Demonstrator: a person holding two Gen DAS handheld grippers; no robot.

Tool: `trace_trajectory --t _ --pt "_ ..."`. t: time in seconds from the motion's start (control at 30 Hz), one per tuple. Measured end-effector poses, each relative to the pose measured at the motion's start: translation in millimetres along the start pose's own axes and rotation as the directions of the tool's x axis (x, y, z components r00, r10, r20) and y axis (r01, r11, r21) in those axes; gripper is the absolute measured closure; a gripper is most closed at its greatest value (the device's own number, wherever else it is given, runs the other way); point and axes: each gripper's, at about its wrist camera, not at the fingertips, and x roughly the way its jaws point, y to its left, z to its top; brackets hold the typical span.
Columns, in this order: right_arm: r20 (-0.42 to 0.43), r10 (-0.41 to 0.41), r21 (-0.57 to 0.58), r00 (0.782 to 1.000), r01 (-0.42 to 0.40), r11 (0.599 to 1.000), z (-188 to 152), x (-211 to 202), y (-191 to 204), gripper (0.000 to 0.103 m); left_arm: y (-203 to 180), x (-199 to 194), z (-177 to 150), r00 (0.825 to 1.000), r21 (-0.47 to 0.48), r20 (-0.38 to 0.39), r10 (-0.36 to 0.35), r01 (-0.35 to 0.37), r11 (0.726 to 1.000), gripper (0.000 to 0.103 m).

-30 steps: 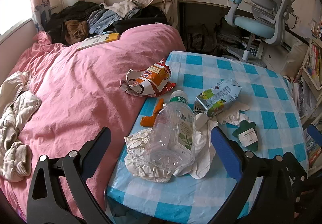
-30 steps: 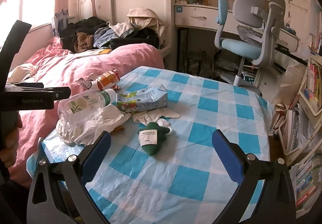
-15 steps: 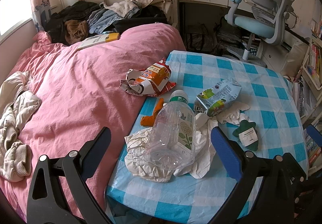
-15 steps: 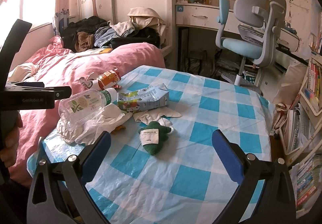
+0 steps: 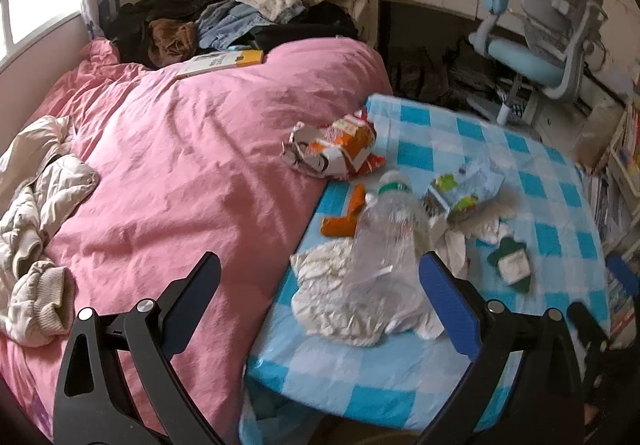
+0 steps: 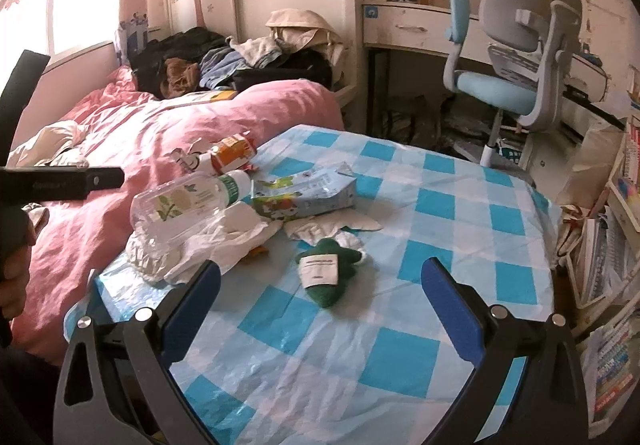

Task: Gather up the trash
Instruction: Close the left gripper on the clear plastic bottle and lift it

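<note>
Trash clusters around the plastic bottle (image 5: 384, 245) on crumpled white plastic, so I hold both grippers, left (image 5: 320, 293) and right (image 6: 320, 293), spread wide before it, nothing gripped.

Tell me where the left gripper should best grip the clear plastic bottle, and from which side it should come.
Probably the bottle at mid-body, from above: it lies on its side on crumpled white paper, green-ringed neck away. The open left gripper should span its width.

A clear plastic bottle (image 6: 188, 201) (green-capped, on its side) is laid over crumpled white wrappers (image 6: 224, 241) beside a flattened carton (image 6: 304, 193), an orange snack bag (image 5: 336, 149) and a green packet (image 6: 326, 277).
</note>
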Motion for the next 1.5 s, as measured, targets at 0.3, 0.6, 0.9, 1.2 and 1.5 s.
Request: trace_trajectory --t 0.3,0.6,0.9,1.2,1.5 --pt "-0.076 0.108 0.053 0.991 -0.104 0.993 -0.2 14.8 6.4 0.006 -4.2 20.5 -11.1 0.997 -0.003 -0.066 -0.027 0.027 1.000 0.007" --pt "-0.135 0.139 0.021 0.981 -0.137 0.990 -6.3 34.3 30.6 0.007 -43.7 51.4 6.6 0.993 0.114 -0.100 -0.068 0.079 0.990 0.007" --pt "-0.155 0.161 0.054 0.975 -0.155 0.986 -3.8 55.4 40.8 0.007 -44.0 83.6 20.6 0.989 0.221 -0.141 -0.034 0.065 0.973 0.013" --pt "-0.179 0.204 0.152 0.962 -0.178 0.972 -5.3 82.8 44.5 0.010 -62.0 89.5 22.5 0.993 0.334 -0.118 -0.014 0.053 0.941 0.033" --pt "-0.182 0.246 0.254 0.952 -0.196 0.947 -7.6 99.8 40.2 0.042 -46.2 86.4 32.6 0.984 0.202 -0.135 -0.113 0.139 0.970 0.044"
